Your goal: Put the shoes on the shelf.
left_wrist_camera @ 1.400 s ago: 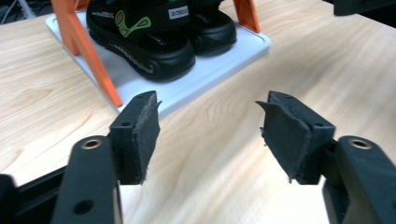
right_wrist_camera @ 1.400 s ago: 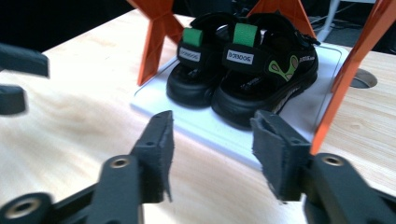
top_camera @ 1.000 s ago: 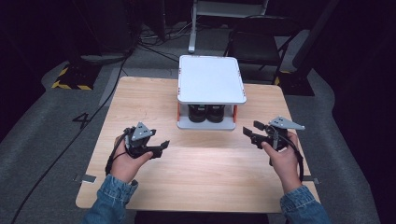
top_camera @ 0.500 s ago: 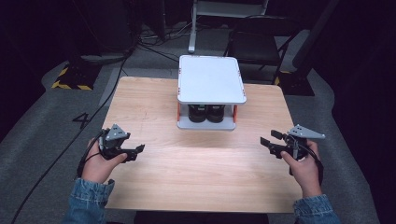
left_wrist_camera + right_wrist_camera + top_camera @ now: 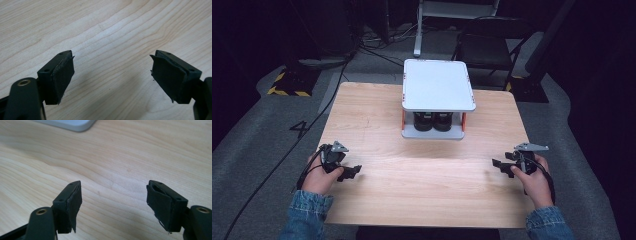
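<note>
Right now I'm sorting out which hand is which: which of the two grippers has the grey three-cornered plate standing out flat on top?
The right gripper, near the table's right edge; the left gripper's plate shows smaller and tilted.

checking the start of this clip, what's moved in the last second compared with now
Both hands drew back toward the person and outward: the left gripper slid to the table's near left edge, the right gripper to its near right edge. Nothing was grasped or released; both sets of fingers are apart and empty. The white two-tier stand and the dark items beneath it stayed put.
</note>
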